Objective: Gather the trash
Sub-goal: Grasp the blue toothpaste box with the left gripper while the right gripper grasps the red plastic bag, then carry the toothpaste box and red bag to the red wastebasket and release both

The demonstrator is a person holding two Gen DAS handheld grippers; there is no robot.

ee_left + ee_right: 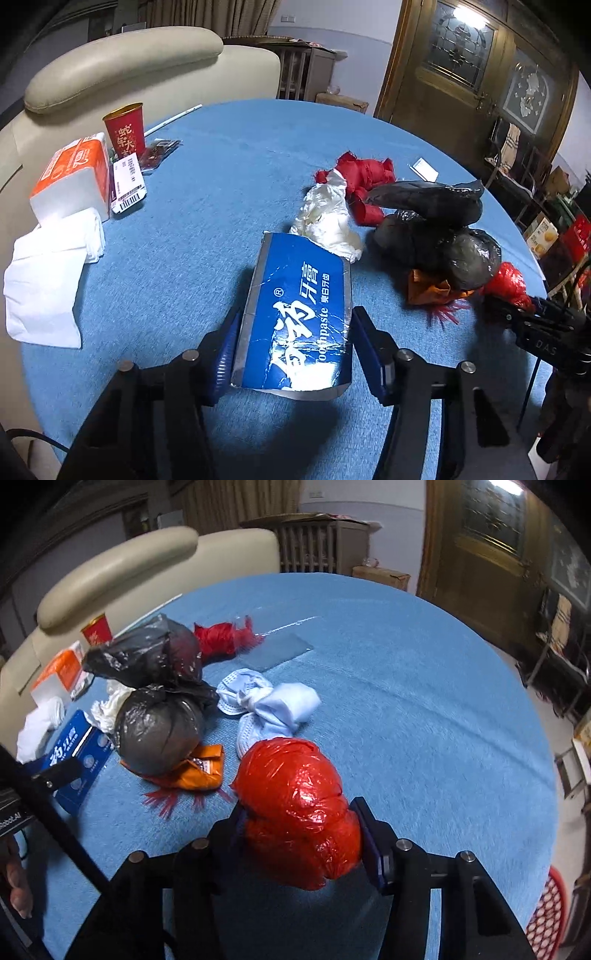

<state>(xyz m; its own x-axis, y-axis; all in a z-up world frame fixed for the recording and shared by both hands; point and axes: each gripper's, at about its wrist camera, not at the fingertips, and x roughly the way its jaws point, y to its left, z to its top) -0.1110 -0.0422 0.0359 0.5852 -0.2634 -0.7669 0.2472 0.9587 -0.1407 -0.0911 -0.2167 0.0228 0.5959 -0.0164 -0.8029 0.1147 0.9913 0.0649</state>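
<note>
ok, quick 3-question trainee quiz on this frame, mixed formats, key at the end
1. True or false: the left gripper has the blue toothpaste box between its fingers.
2. What sits between the right gripper's fingers? A) black bag B) red plastic bag C) face masks
3. Fill in: the orange wrapper lies partly under the ______ bag.

Key
1. True. The box sits between both pads, though a firm clamp cannot be confirmed.
2. B, the red plastic bag.
3. Black: the knotted black bag on the blue tablecloth.
</note>
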